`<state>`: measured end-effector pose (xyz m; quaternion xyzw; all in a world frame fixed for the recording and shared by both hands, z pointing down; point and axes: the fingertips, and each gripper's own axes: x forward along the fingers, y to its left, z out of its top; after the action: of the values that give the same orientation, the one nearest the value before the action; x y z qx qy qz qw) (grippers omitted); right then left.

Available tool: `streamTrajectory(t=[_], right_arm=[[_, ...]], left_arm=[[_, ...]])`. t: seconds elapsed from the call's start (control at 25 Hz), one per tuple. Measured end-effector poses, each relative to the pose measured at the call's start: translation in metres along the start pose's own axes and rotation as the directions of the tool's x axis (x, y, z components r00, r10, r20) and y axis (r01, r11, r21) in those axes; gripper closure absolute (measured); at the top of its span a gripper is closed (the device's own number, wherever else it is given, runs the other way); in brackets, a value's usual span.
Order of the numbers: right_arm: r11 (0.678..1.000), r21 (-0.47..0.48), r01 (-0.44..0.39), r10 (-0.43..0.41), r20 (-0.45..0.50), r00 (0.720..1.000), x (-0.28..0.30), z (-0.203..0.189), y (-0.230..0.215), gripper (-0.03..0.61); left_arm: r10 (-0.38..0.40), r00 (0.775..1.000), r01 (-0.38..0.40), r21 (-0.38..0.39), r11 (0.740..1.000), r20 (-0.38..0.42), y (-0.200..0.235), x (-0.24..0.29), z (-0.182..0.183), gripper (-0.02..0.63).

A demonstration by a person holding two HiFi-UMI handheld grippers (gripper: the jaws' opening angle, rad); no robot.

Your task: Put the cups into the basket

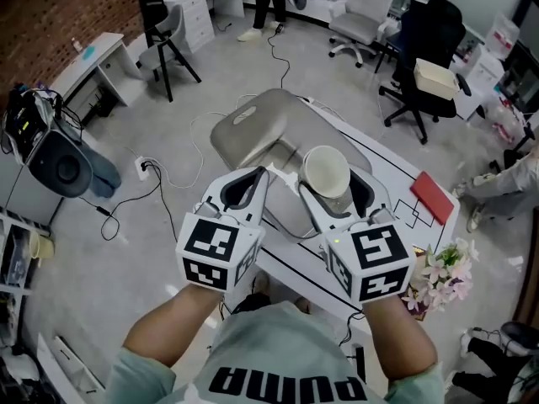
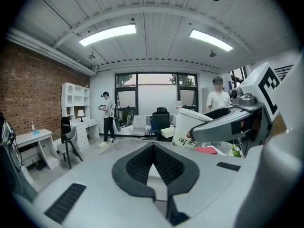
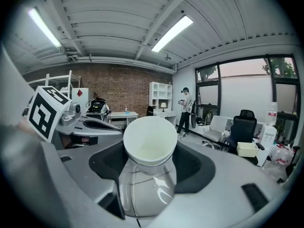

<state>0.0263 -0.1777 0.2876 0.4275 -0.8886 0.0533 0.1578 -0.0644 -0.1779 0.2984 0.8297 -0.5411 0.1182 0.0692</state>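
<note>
**Cup held high, basket not yet in sight**

Your right tool (image 1: 331, 194) is clamped on the white cup (image 1: 325, 168), mouth up, well above the white tabletop (image 1: 396, 179). Your left tool (image 1: 258, 175) has its jaws together with nothing between them, just left of the cup. No view shows the basket clearly, so find it before you lower. Carry the cup upright, bring it down over the basket's opening, and part the jaws only once it sits low inside. Flowers (image 1: 442, 278) stand at the tabletop's near right edge and a red block (image 1: 431, 196) lies to the right, so stay left of both. The room over the grey curved shell (image 1: 253, 124) on the left looks open.
</note>
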Motion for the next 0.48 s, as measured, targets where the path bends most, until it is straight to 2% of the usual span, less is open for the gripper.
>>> streamTrajectory(t=[0.2,0.48], right_arm=[[0.999,-0.02,-0.05,0.049,-0.026,0.998,0.041,0.022,0.013,0.278],[0.999,-0.018,-0.048,0.046,-0.107,0.993,0.106,0.029,0.007,0.278]], left_arm=[[0.045,0.999,-0.045,0.0,0.999,-0.012,0.044,0.005,0.006,0.609],[0.088,0.996,-0.088,0.0,0.996,-0.029,0.096,0.02,0.006,0.607]])
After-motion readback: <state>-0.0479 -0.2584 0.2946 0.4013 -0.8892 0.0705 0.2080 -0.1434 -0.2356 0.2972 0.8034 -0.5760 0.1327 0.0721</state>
